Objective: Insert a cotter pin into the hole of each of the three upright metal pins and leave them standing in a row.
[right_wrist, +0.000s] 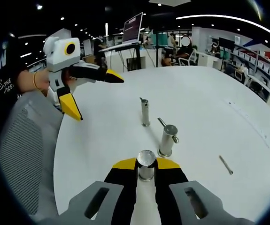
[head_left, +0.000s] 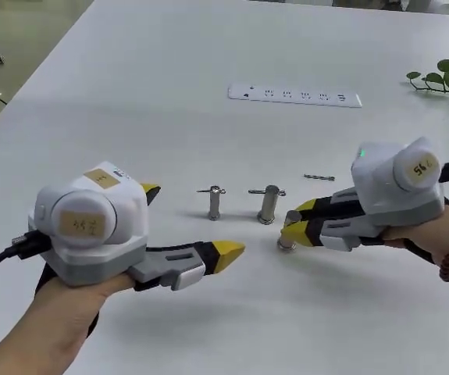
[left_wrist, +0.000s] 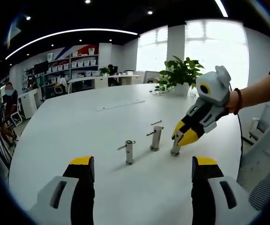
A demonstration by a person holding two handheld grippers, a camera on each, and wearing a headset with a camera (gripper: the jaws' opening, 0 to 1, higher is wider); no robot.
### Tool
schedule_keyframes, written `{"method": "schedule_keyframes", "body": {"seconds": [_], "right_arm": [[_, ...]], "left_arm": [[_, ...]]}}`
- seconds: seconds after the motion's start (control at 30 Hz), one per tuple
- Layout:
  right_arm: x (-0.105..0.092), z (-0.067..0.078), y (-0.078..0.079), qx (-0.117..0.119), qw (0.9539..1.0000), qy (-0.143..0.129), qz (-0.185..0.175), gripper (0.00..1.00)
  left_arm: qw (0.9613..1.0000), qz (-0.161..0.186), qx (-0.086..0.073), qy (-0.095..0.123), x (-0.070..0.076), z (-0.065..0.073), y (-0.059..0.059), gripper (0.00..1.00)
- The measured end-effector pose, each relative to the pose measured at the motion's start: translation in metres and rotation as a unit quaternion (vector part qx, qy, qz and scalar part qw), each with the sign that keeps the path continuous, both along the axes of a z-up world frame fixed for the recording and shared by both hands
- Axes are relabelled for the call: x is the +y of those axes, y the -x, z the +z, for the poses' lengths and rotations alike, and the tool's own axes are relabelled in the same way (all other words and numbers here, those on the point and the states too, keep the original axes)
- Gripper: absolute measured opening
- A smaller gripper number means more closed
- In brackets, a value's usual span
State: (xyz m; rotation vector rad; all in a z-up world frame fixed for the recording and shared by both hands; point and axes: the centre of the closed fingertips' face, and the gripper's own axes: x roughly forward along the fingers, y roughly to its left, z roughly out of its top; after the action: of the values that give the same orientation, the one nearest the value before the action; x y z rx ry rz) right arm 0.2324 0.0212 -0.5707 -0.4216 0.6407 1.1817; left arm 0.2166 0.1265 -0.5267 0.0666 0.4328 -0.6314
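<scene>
One loose cotter pin point(head_left: 318, 177) is lying flat toward the far edge of the table point(head_left: 169, 94), beyond the upright pin point(right_wrist: 146, 164) my right gripper point(head_left: 296, 221) is pinching; my left gripper point(head_left: 194, 220) is hovering spread.

Three metal pins point(head_left: 215, 201) point(head_left: 269, 205) point(head_left: 286, 244), three cotter pins point(head_left: 204, 190) point(head_left: 257, 191) point(head_left: 318, 177), two grippers point(head_left: 191, 219) point(head_left: 294, 222), one power strip point(head_left: 294, 95), one leafy sprig point(head_left: 440, 78).

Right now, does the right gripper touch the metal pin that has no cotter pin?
Touching. The right gripper view shows the right gripper clamping the metal pin on both sides.
</scene>
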Motion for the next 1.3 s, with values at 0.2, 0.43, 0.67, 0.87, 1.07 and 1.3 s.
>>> {"method": "schedule_keyframes", "body": {"seconds": [0.2, 0.43, 0.67, 0.87, 1.07, 1.3], "right_arm": [[0.001, -0.002, 0.003, 0.0, 1.0, -0.002, 0.001, 0.08], [0.003, -0.002, 0.006, -0.013, 0.9998, 0.012, 0.007, 0.09], [0.004, -0.001, 0.006, -0.008, 0.9999, 0.01, 0.0, 0.13], [0.002, 0.002, 0.008, 0.018, 0.9997, -0.003, -0.014, 0.2], [-0.003, 0.019, 0.006, 0.028, 0.9991, -0.018, -0.025, 0.24], [-0.011, 0.033, -0.006, 0.03, 0.9983, -0.027, -0.042, 0.23]], "left_arm": [[1.0, 0.001, -0.001, 0.009, -0.001, 0.002, -0.001, 0.84], [1.0, -0.002, 0.003, 0.005, -0.002, 0.0, 0.001, 0.84], [1.0, -0.007, 0.004, 0.003, -0.003, -0.002, 0.002, 0.83], [1.0, -0.006, 0.002, 0.003, -0.003, -0.001, 0.001, 0.84], [1.0, -0.006, 0.002, 0.002, -0.002, -0.001, 0.001, 0.84], [1.0, -0.008, 0.003, 0.004, -0.004, -0.001, 0.001, 0.84]]}}
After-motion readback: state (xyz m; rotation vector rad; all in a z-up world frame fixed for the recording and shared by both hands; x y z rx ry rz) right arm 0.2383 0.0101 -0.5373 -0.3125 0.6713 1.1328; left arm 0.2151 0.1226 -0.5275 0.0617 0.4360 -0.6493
